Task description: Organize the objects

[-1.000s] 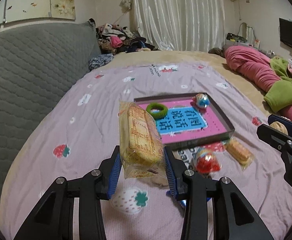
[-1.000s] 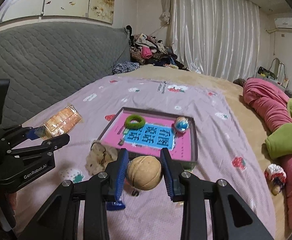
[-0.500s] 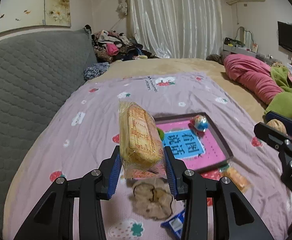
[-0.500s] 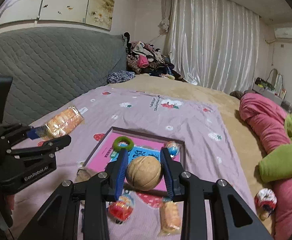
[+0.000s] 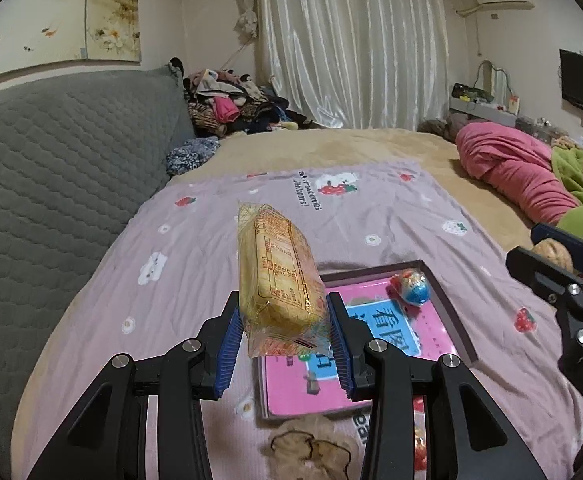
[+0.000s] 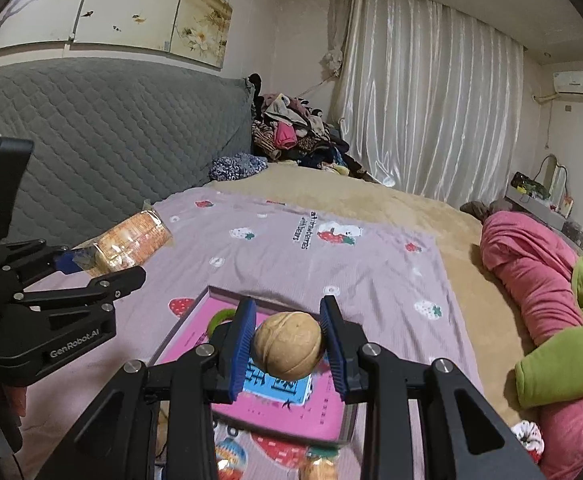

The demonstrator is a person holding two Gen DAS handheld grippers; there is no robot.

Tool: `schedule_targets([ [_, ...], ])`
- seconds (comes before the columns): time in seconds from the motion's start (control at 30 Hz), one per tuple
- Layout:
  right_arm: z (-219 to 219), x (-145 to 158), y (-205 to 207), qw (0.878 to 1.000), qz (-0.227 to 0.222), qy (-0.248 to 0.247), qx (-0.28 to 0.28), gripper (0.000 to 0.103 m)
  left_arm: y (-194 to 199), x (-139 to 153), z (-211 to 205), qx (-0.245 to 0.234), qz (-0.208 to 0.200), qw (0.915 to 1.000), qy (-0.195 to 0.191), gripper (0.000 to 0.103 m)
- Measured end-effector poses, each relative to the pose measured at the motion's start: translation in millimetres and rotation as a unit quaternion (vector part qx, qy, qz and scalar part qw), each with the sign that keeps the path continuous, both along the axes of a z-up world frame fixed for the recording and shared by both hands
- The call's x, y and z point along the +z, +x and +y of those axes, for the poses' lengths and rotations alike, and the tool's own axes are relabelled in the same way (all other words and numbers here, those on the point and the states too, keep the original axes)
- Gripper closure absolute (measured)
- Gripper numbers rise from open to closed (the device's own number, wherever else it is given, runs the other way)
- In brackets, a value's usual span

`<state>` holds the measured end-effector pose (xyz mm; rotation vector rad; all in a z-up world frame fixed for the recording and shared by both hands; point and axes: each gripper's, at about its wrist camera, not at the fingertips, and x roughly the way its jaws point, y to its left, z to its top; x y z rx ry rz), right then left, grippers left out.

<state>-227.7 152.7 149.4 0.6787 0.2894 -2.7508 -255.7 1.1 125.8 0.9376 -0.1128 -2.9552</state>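
Note:
My left gripper (image 5: pixel 283 340) is shut on a yellow wrapped biscuit pack (image 5: pixel 279 280), held upright above the bed. My right gripper (image 6: pixel 287 340) is shut on a round tan walnut (image 6: pixel 287 344). Both hang over the near part of a dark-rimmed tray (image 5: pixel 447 308) with a pink and blue card inside. In the tray lie a red and blue foil ball (image 5: pixel 411 286) and a green ring (image 6: pixel 219 318), partly hidden by a finger. In the right wrist view the left gripper (image 6: pixel 91 268) with its pack (image 6: pixel 135 236) is at the left.
A brown scrunchie (image 5: pixel 311 450) and foil-wrapped snacks (image 6: pixel 231 456) lie on the lilac sheet before the tray. A grey quilted headboard (image 5: pixel 51 168) runs along the left. Pink and green bedding (image 5: pixel 523 176) is heaped at the right, a clothes pile (image 5: pixel 231 104) at the back.
Both grippers have risen and moved forward over the bed, so the tray has slid down beneath them. Each still holds the same thing.

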Motion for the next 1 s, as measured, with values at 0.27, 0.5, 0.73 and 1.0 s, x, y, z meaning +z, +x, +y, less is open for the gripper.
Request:
schedule_targets([
  [0.27,-1,-20,-26,1.0,-0.012,-0.01,0.005,0.069,-26,-24,0,0.008,-0.016,0.9998,0.004,0.061],
  [0.5,-2,-55,-50,0.999,-0.041,-0.002,0.001,0.069,-44,-53,4,0.004,-0.038,0.9992,0.008,0.061],
  [0.73,9,-78,-68,0.998,-0.059,-0.012,-0.007,0.069,-65,-80,9,0.004,-0.068,0.9976,0.009,0.061],
  [1.0,17,-110,-91,0.997,-0.083,-0.001,-0.013,0.069,-87,-112,9,0.007,-0.08,0.9967,0.011,0.061],
])
